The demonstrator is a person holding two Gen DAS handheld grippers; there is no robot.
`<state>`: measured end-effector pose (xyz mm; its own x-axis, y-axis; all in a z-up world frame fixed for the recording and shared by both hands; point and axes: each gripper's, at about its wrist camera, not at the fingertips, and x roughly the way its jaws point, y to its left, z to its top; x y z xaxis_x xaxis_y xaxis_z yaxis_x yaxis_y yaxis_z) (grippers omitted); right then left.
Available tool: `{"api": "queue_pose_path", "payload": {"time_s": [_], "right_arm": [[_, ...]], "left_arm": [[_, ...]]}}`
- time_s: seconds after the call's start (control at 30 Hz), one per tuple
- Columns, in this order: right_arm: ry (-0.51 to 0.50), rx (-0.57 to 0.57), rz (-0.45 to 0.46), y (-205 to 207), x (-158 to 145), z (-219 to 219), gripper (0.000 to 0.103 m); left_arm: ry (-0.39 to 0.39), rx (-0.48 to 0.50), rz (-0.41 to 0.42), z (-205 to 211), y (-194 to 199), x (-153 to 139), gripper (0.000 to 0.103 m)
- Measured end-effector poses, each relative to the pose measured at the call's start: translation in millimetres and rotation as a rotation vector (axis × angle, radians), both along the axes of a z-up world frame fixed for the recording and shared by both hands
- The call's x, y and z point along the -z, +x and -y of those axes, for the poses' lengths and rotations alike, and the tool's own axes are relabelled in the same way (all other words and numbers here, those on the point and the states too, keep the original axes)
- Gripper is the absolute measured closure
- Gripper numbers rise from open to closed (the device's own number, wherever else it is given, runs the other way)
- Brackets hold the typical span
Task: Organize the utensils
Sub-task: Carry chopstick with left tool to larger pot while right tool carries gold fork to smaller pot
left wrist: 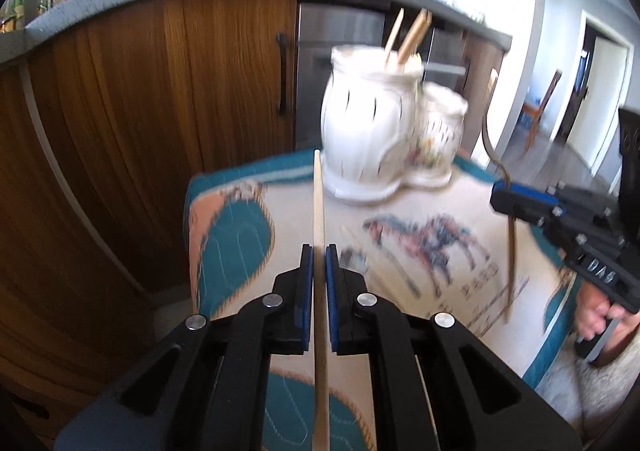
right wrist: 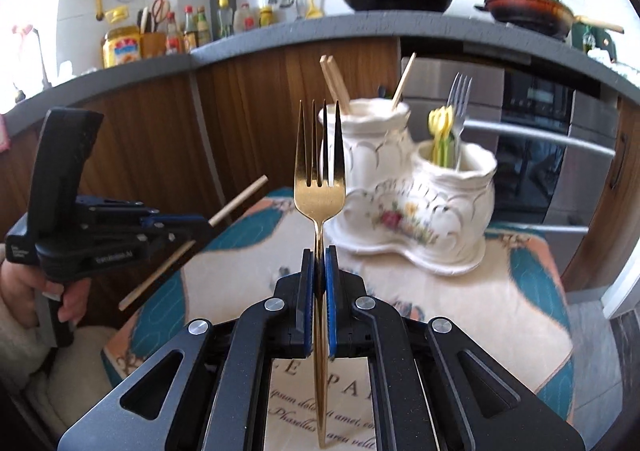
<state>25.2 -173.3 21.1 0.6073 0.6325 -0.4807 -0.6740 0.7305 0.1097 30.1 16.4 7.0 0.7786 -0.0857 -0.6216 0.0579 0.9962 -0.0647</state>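
So both grippers are loaded right now. The left gripper [left wrist: 319, 251] has its blue pads pinching a pale wooden chopstick [left wrist: 319, 211], and the stick's long axis runs straight out along the fingers toward 12 o'clock, its far tip ending just short of the base of the white ceramic double-pot utensil holder [left wrist: 372, 123]. From the left wrist view that holder sits ahead at about 1 o'clock, standing on the teal and cream patterned tablecloth [left wrist: 236, 243]. The taller pot already has a few wooden chopsticks [left wrist: 408, 37] sticking out of its mouth.

The right gripper [right wrist: 319, 255] is clamped on the neck of a gold metal fork [right wrist: 319, 167], tines up at 12 o'clock, handle running back between the fingers. From that camera the holder [right wrist: 412, 187] is also around 1 o'clock, near but apart from the fork. The shorter pot [right wrist: 456, 179] holds a silver fork [right wrist: 460, 99] and some yellow plastic utensils [right wrist: 440, 131], so I'd guess forks go there and chopsticks in the tall one.

The thing that matters for the next move, I reckon: the pot mouths face up while the chopstick points forward at the holder's base, so it'd need tipping steeply and lifting over the rim. The left looks a bit nearer the tall pot, the right nearer the short one
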Motion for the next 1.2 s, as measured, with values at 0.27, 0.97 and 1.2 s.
{"api": "queue_pose_path", "payload": {"time_s": [0.27,0.97,1.2], "right_arm": [[0.136,0.085,0.141,-7,-28,14,0.096],[0.352,0.339,0.249,94,-96,46,0.097],[0.431,0.369,0.246,120,-90,53,0.097]], "left_arm": [[-0.050,0.007,0.174,-5,-5,-36,0.097],[-0.164,0.016,0.469,0,86,-105,0.097],[-0.227,0.001,0.514,6,134,-112,0.097]]}}
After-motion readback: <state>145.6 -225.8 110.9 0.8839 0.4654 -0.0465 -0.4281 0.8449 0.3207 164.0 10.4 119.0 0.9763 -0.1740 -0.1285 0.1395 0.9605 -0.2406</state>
